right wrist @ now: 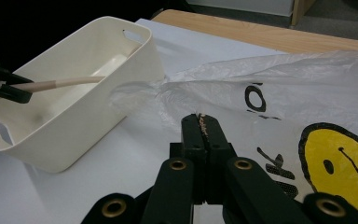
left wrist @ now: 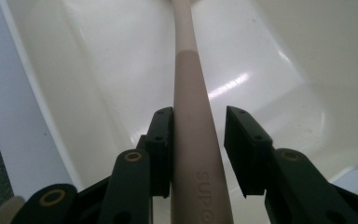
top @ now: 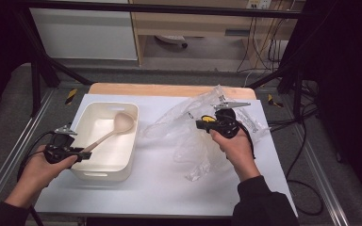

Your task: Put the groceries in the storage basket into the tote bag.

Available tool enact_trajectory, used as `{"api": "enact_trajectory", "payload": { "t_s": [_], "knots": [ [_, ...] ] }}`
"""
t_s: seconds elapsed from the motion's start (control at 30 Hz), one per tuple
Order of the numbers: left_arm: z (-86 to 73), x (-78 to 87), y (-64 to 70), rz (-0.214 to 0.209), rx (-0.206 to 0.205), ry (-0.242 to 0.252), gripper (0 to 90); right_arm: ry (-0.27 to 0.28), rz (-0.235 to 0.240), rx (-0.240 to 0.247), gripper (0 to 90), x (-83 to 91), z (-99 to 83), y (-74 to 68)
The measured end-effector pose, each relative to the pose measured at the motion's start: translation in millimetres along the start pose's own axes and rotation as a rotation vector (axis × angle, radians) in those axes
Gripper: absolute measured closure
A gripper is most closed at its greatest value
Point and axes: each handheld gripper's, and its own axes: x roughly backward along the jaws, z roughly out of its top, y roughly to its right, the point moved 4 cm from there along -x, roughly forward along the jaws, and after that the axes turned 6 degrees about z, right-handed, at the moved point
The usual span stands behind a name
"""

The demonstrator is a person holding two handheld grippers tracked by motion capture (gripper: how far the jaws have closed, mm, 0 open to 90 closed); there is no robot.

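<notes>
My left gripper [left wrist: 198,135], jaws apart, straddles the beige spoon [left wrist: 191,116] handle; bin [left wrist: 51,93] walls flank both sides. Right gripper [right wrist: 206,128] pinches the clear plastic bag [right wrist: 279,88].

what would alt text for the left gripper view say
A pale pink spoon handle runs up between the two black jaws of the left claw, which stand slightly apart with only the left one touching it. Behind is the glossy inside of a white tub.
</notes>
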Motion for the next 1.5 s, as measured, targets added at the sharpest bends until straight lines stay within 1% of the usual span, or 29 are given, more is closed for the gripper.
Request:
{"api": "enact_trajectory", "payload": {
  "t_s": [0.07,0.13,0.33,0.4,0.5,0.73,0.8,0.83,0.93,1.0,1.1,1.27,1.33,1.5],
  "knots": [
    [-0.5,0.0,-0.5,0.002,0.009,-0.002,62.5,-0.001,0.003,0.005,90.0,-0.4,-0.4,-0.1],
    [-1.1,-0.4,-0.4,-0.005,0.017,-0.001,62.6,-0.001,0.000,0.002,90.0,-0.3,-1.1,0.2],
    [-3.9,-4.0,-0.4,-0.008,0.010,-0.023,62.7,-0.001,0.001,0.002,90.0,-0.4,-1.5,0.1],
    [-4.3,-4.6,-0.4,-0.005,0.009,-0.021,63.4,-0.001,0.001,0.002,90.0,-0.5,-1.3,0.0],
    [-4.6,-4.6,-1.4,-0.004,0.015,-0.020,66.8,-0.002,0.001,0.002,90.0,-0.6,-1.3,0.2],
    [-5.2,-4.7,-1.6,0.001,0.028,-0.004,67.4,-0.002,0.000,0.001,90.0,-0.6,-1.3,0.5],
    [-4.9,-4.7,-0.5,0.007,0.022,0.003,67.5,-0.002,0.000,0.001,90.0,-0.4,-1.4,0.5],
    [-5.1,-4.7,-0.8,0.001,0.021,-0.009,67.5,-0.001,0.000,0.002,90.0,-0.3,-1.3,0.5],
    [-4.6,-4.3,-2.3,-0.004,0.026,-0.011,67.6,-0.001,-0.001,0.001,90.0,-0.3,-1.4,0.5],
    [-3.7,-3.7,-2.9,-0.002,0.030,-0.005,67.7,-0.001,-0.002,0.002,90.0,-0.1,-1.5,0.6],
    [-0.5,0.3,-3.0,0.004,0.038,0.019,67.8,-0.001,-0.002,0.003,90.0,-0.3,-1.7,0.9],
    [7.1,9.0,-0.9,0.024,0.028,0.049,67.8,-0.003,-0.001,0.003,90.0,-0.8,-1.6,0.7],
    [9.9,11.9,-0.6,0.030,0.019,0.052,67.8,-0.003,-0.001,0.004,90.0,-0.7,-1.7,0.6],
    [12.1,14.1,0.1,0.031,0.020,0.056,67.8,-0.003,-0.002,0.001,90.0,0.0,-1.9,0.8]
  ]
}}
